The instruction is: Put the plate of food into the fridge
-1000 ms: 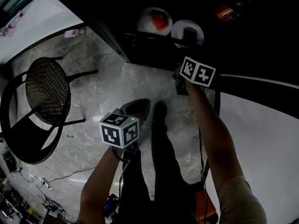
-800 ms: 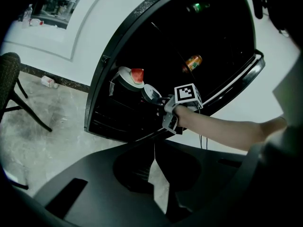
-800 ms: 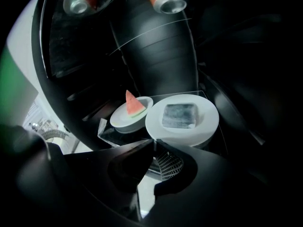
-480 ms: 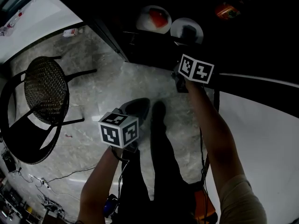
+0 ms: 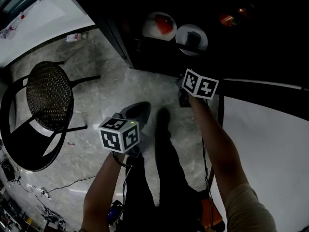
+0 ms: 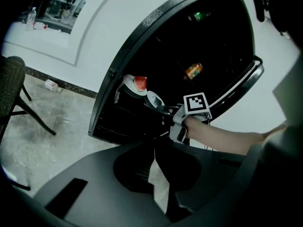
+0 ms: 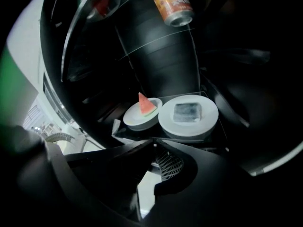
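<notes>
Left gripper (image 6: 154,149): your jaws are together with nothing between them, on the near side, back from the fridge (image 7: 156,56).
Right gripper (image 7: 154,144): jaws together, empty, just in front of the shelf.
Plate of food (image 7: 189,129): inside the fridge, on the shelf, just right of the watermelon plate (image 7: 136,121).
Can (image 7: 171,4): higher up, farther in.

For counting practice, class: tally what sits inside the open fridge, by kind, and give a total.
plates: 2
can: 1
watermelon slice: 1
grey block: 1
Total: 5
</notes>
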Tool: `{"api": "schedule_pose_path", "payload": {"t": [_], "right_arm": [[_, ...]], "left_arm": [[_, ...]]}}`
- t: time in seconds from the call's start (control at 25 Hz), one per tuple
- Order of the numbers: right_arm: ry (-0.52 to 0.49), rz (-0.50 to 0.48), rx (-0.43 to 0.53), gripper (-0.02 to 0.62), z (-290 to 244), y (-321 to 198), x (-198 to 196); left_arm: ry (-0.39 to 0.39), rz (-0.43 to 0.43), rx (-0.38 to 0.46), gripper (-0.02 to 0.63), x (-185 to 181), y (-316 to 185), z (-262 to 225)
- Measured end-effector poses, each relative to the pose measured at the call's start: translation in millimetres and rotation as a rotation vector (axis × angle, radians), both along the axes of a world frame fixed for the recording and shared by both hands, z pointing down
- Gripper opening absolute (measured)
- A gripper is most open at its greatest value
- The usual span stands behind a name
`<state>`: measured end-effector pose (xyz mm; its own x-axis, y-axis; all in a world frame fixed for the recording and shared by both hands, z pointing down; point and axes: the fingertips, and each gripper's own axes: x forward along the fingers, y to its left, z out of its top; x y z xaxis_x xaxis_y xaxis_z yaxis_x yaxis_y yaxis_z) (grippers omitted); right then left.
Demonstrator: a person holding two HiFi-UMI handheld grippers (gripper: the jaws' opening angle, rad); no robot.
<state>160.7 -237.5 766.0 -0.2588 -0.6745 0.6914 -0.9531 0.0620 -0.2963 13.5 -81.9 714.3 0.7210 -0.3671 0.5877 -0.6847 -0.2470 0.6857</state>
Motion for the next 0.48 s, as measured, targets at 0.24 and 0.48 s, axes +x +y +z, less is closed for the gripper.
{"api": "schedule_pose_path", "payload": {"t": [0.24,0.48], "right_arm": [[-0.033,-0.021,-0.027,0.032,-18,23,-20],[-0.01,-0.024,-0.054,0.032,-42,35,-41]], "left_arm": [[0.012,-0.027,0.036,0.012,-14,-13,-22],[0.0,-0.043,0.051,0.012,-34,-19,-41]]}}
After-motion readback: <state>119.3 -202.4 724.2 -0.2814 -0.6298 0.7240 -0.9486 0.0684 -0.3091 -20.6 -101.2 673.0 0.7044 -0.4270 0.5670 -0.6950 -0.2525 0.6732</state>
